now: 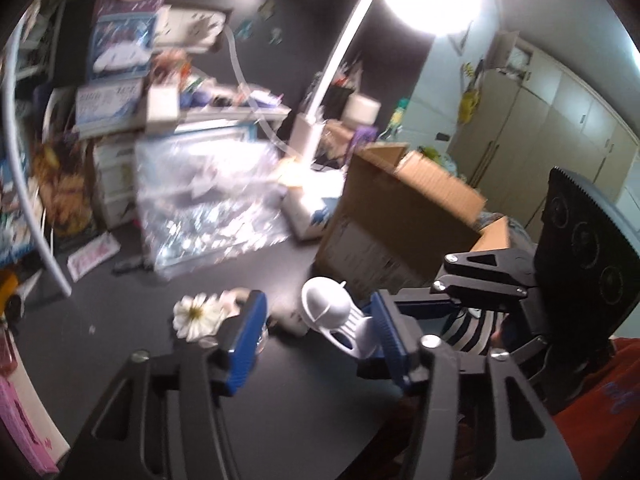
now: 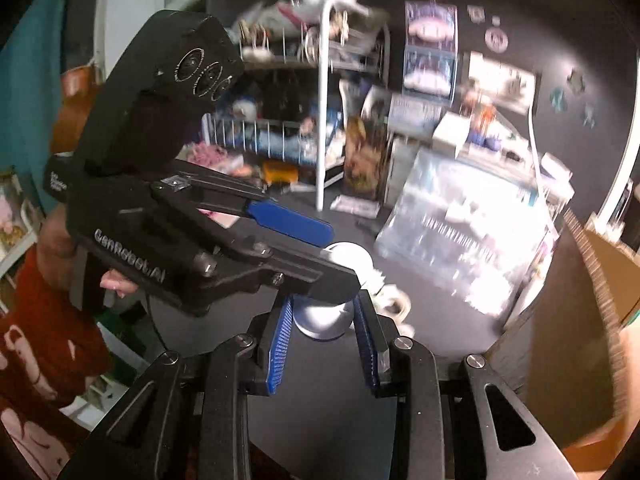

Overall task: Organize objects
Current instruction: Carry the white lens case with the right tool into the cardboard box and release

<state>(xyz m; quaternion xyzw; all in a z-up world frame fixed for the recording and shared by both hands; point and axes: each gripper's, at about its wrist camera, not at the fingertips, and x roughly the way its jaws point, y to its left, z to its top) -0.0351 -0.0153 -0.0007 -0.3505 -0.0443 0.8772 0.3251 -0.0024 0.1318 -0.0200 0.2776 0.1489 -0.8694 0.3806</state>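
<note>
The right gripper (image 2: 322, 320) pinches the silver-white plastic piece (image 1: 340, 320) above the dark tabletop (image 1: 280, 400) near its front edge. The left gripper (image 1: 316, 340) stands spread around it, only 1 pad near. It could slip from that narrow pinch before reaching the cardboard box (image 1: 400, 220).

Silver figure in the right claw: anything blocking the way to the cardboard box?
Nothing visible: only bare table lies between the silver figure and the cardboard box. The left claw brackets the figure; the white flower lies away from the box.

flower (image 1: 196, 314) on table (image 1: 120, 344), cardboard box (image 1: 400, 216) perhaps behind
</note>
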